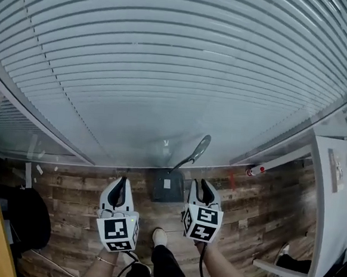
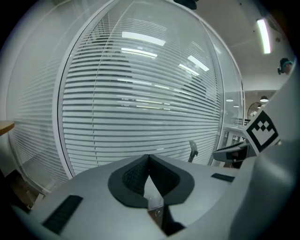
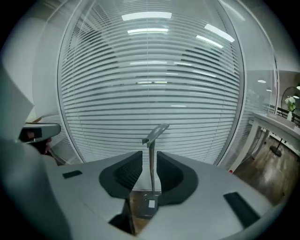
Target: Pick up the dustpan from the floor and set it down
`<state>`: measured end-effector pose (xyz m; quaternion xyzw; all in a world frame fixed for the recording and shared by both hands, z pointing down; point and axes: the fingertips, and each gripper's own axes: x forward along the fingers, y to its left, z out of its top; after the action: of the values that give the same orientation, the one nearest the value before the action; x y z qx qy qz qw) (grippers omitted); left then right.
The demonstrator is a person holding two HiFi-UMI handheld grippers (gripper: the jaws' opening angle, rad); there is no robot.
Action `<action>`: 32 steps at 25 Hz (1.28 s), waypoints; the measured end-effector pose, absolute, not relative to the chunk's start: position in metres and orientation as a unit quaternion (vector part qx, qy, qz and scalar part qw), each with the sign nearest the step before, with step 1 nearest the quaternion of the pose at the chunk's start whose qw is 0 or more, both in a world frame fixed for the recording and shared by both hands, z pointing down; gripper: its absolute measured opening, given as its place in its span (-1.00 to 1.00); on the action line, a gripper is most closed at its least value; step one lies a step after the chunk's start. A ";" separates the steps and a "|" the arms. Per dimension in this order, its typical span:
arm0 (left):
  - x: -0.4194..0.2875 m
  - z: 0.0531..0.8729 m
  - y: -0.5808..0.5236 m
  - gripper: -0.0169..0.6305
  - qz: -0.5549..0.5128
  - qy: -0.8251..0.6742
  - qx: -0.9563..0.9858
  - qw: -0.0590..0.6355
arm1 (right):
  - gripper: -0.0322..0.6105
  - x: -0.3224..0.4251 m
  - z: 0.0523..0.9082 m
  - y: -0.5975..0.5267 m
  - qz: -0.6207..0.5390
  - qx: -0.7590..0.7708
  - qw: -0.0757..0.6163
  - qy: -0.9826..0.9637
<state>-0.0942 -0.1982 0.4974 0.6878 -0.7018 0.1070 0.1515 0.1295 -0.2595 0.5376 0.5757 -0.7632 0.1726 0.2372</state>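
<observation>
Currently | dustpan (image 1: 168, 186): judged light, stiff, tippy; take hold at handle (image 1: 186, 161) midpoint | right gripper (image 1: 201, 185): jaws apart; handle ahead, ungripped | left gripper (image 1: 120, 181): clenched, empty

No words, numbers or brand names can be read anywhere. The dustpan (image 1: 168, 191) carries a small white label (image 1: 167, 184) whose print is too small to make out. Nearer the person than the dustpan, the left marker cube (image 1: 117, 230) and the right marker cube (image 1: 202, 224) show only black-and-white square patterns.
</observation>
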 end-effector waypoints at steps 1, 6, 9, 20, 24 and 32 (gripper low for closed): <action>-0.094 0.484 -0.198 -0.89 0.104 -0.701 0.690 0.145 | -0.56 0.130 0.524 -0.256 0.172 0.578 0.229 -0.764; -0.089 0.435 -0.179 -0.89 0.093 -0.700 0.695 0.135 | -0.66 0.141 0.472 -0.231 0.185 0.592 0.187 -0.762; -0.086 0.405 -0.162 -0.89 0.082 -0.697 0.699 0.138 | -0.68 0.149 0.444 -0.210 0.194 0.595 0.172 -0.760; -0.063 0.307 -0.122 -0.89 0.056 -0.663 0.742 0.085 | -0.77 0.147 0.358 -0.164 0.160 0.581 0.153 -0.783; -0.064 0.298 -0.101 -0.89 0.049 -0.665 0.739 0.097 | -0.78 0.150 0.341 -0.143 0.151 0.587 0.150 -0.781; -0.074 0.283 -0.095 -0.89 0.057 -0.671 0.733 0.092 | -0.78 0.154 0.315 -0.130 0.149 0.592 0.137 -0.780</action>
<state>-0.0740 -0.0946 0.2828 0.7332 -0.6714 0.0570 0.0917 0.1541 -0.1300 0.3154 0.5922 -0.7799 0.1495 0.1367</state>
